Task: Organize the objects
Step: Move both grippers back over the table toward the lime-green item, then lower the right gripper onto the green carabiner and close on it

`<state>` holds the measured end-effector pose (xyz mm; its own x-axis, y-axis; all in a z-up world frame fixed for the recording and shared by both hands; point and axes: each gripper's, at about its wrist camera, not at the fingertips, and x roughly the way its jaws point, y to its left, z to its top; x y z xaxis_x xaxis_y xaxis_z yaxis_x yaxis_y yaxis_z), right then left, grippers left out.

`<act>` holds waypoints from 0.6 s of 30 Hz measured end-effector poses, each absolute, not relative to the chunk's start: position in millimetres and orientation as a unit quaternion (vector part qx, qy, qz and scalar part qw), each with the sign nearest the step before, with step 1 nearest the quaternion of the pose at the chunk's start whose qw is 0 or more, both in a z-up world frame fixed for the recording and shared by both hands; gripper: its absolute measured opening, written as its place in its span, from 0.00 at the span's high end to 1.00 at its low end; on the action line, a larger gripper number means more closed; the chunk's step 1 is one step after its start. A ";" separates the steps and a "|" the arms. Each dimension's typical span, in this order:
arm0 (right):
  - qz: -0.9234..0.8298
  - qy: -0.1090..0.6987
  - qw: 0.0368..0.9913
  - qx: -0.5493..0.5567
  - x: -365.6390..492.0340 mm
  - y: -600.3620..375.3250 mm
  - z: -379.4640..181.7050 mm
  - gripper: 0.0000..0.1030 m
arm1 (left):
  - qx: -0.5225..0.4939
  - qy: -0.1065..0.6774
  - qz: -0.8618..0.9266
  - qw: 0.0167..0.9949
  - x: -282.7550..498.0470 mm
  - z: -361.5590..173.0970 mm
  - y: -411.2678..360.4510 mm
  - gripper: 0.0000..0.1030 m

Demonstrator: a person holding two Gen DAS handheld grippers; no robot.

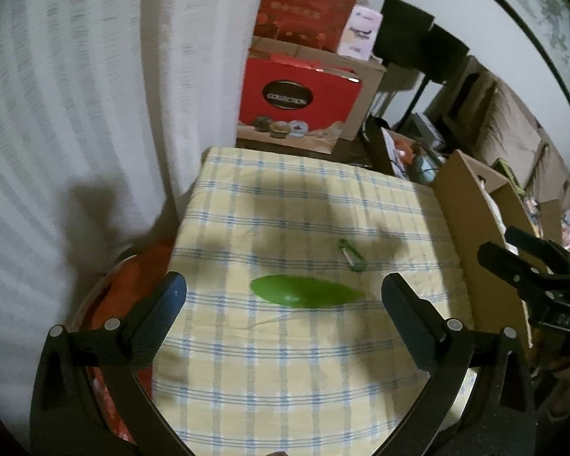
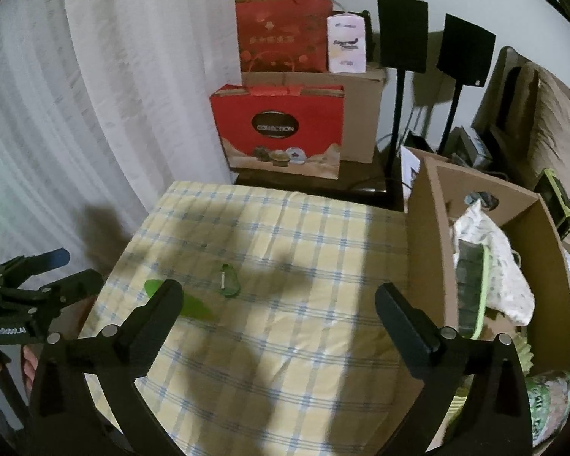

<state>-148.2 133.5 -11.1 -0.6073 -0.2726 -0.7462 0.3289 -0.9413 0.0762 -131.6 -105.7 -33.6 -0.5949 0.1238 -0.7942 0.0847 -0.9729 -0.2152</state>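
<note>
Judging by the checked yellow-and-blue table [image 1: 285,361], little remained: a flat green leaf-shaped piece [image 1: 306,292] and small green metal carabiner [image 1: 351,254] lay unsorted beside the part-filled brown cardboard box [image 2: 425,228]; both grippers' jaws stood wide, empty.

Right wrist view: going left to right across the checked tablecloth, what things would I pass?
Flat green leaf-shaped piece → small green carabiner clip → bare stretch of the yellow-and-blue checked tablecloth → open brown cardboard box at the table's right edge, holding a white printed cloth.
</note>
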 end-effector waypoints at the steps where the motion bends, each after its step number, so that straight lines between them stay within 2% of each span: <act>1: -0.895 0.034 0.170 0.411 -148.4 131.4 -12.1 0.01 | -0.451 -0.115 0.885 0.008 -131.3 -34.7 -108.2 0.00; 18: -0.874 0.052 0.182 0.447 -184.6 95.4 -59.5 0.01 | -0.481 -0.133 0.867 -0.007 -133.8 -84.7 -128.2 0.00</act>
